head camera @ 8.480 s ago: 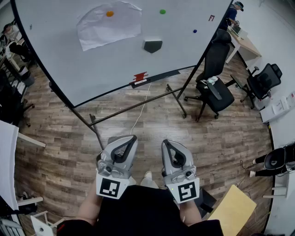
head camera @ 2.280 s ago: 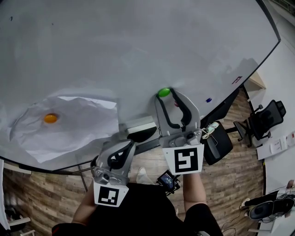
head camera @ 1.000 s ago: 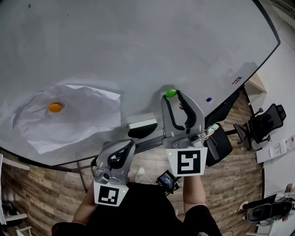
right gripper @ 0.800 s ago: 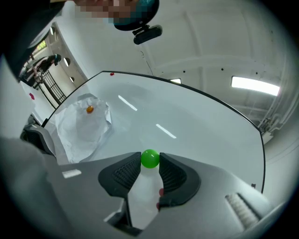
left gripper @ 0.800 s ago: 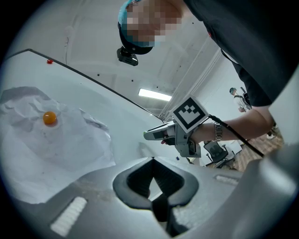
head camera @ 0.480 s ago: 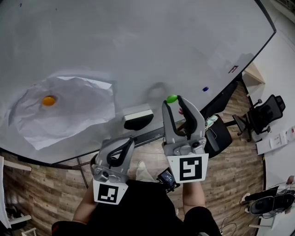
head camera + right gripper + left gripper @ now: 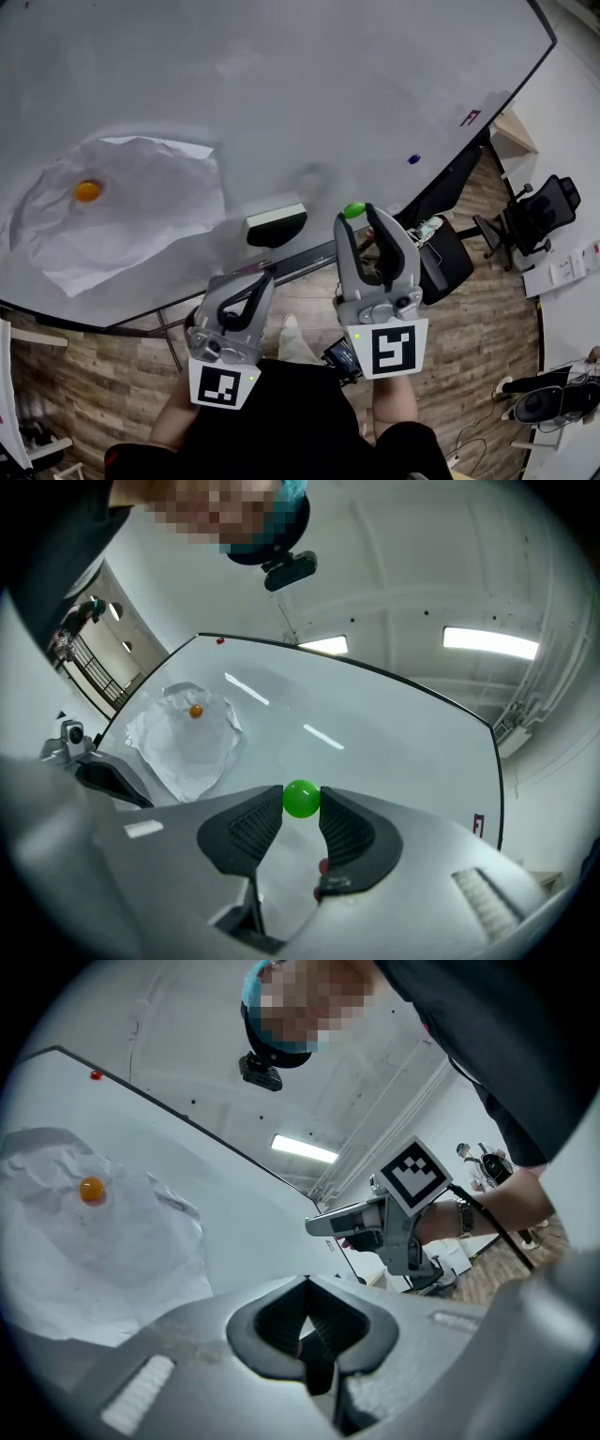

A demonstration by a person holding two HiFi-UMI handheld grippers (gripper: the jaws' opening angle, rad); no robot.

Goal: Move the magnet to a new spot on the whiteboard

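Note:
A small round green magnet [image 7: 353,210] sits pinched between the tips of my right gripper [image 7: 357,215], in front of the lower part of the whiteboard [image 7: 281,84]. The right gripper view shows the same magnet [image 7: 301,798] between the pads of the right gripper [image 7: 301,804], with the whiteboard [image 7: 394,733] behind it. Whether the magnet touches the board I cannot tell. My left gripper [image 7: 260,279] is held low beside it, shut and empty; in its own view, the left gripper [image 7: 305,1283] has its tips meeting.
An orange magnet [image 7: 87,190] pins a crumpled paper sheet [image 7: 131,225] at the board's left. A black-and-white eraser [image 7: 275,223] clings near the bottom edge. A blue magnet [image 7: 413,159] and a red mark [image 7: 470,117] sit to the right. Office chairs [image 7: 542,202] stand on the wooden floor.
My right gripper, still holding the green magnet, has drifted down and slightly right, toward the board's bottom edge. The left gripper has stayed low and shut.

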